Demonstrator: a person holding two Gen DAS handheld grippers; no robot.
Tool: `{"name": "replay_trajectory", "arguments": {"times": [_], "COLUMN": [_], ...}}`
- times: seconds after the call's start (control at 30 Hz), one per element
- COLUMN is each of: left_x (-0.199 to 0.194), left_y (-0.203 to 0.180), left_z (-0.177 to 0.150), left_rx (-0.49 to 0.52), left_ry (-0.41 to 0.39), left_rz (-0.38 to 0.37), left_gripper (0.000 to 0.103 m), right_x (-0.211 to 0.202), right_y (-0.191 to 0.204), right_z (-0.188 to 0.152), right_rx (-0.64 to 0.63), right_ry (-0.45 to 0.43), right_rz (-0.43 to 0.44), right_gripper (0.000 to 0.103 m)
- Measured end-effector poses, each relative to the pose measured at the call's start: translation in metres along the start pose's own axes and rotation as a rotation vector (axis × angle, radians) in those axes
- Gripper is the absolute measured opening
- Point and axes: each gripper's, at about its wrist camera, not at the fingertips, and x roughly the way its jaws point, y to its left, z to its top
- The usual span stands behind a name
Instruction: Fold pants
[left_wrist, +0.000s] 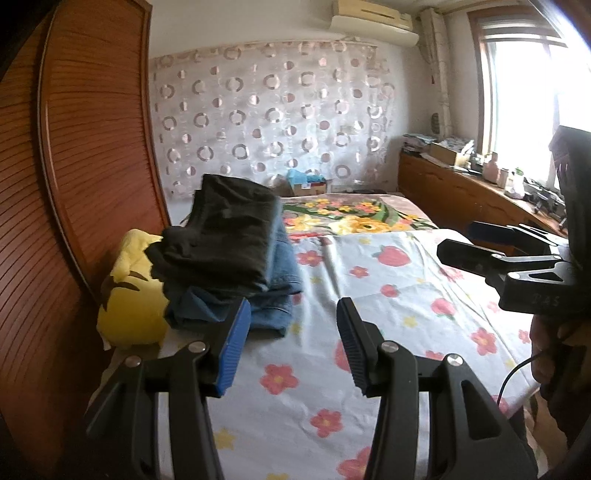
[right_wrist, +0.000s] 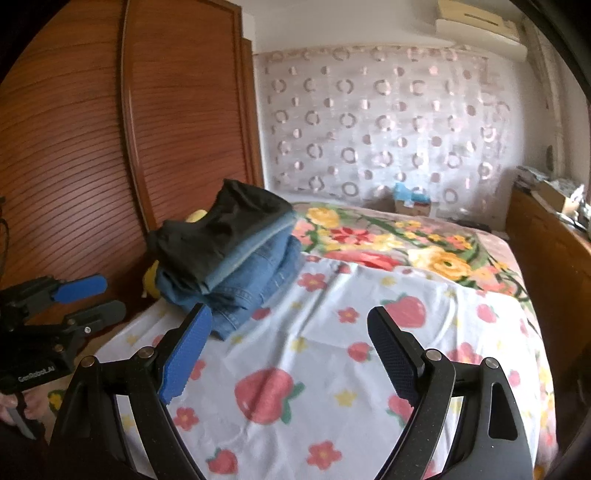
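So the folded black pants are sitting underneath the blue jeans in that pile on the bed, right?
Not quite. The black pants lie on top of the blue jeans, not underneath. The pile is on the bed, as the right wrist view shows.

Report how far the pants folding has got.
Done: black pants lie folded on top of folded jeans, stacked at the sheet's left edge. In hand: nothing; left gripper and right gripper are open and empty. Left: no unfolded pants visible.
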Motion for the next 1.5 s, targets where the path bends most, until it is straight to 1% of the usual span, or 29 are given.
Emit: {"name": "replay_trajectory", "arguments": {"times": [0.27,0.43,0.57,0.7,0.93,1.1,1.23,1.37,1.5], "left_x": [-0.016,-0.023,-0.027,-0.032,-0.043,-0.054,-0.064,-0.073,-0.079], "left_y": [-0.03,-0.049,-0.061,-0.065,-0.072,-0.075,-0.072,-0.068,-0.064], "left_z": [-0.008,-0.01,-0.005,0.002,0.016,0.026,0.033,0.04,0.042], "left_rx": [0.02,0.031,0.034,0.024,0.038,0.046,0.025,0.017,0.02], "left_ry": [-0.002,0.001,-0.004,-0.019,-0.049,-0.075,-0.1,-0.126,-0.135], "left_rz": [-0.047,-0.069,-0.082,-0.076,-0.074,-0.072,-0.079,-0.069,-0.059], "left_gripper": [0.05,0.051,0.051,0.051,0.052,0.052,0.052,0.052,0.052], "right_x": [-0.046,-0.078,-0.102,-0.122,-0.15,-0.163,-0.169,-0.175,-0.18], "right_y": [-0.019,-0.034,-0.046,-0.061,-0.07,-0.066,-0.061,-0.056,-0.053], "right_z": [-0.022,-0.033,-0.037,-0.038,-0.035,-0.028,-0.023,-0.018,-0.015], "right_rx": [0.05,0.073,0.097,0.134,0.143,0.142,0.138,0.128,0.119], "right_ry": [0.001,-0.017,-0.04,-0.06,-0.1,-0.125,-0.14,-0.155,-0.172], "right_rz": [-0.079,-0.124,-0.159,-0.195,-0.24,-0.254,-0.264,-0.272,-0.276], "right_gripper": [0.088,0.088,0.088,0.088,0.088,0.088,0.088,0.088,0.088]}}
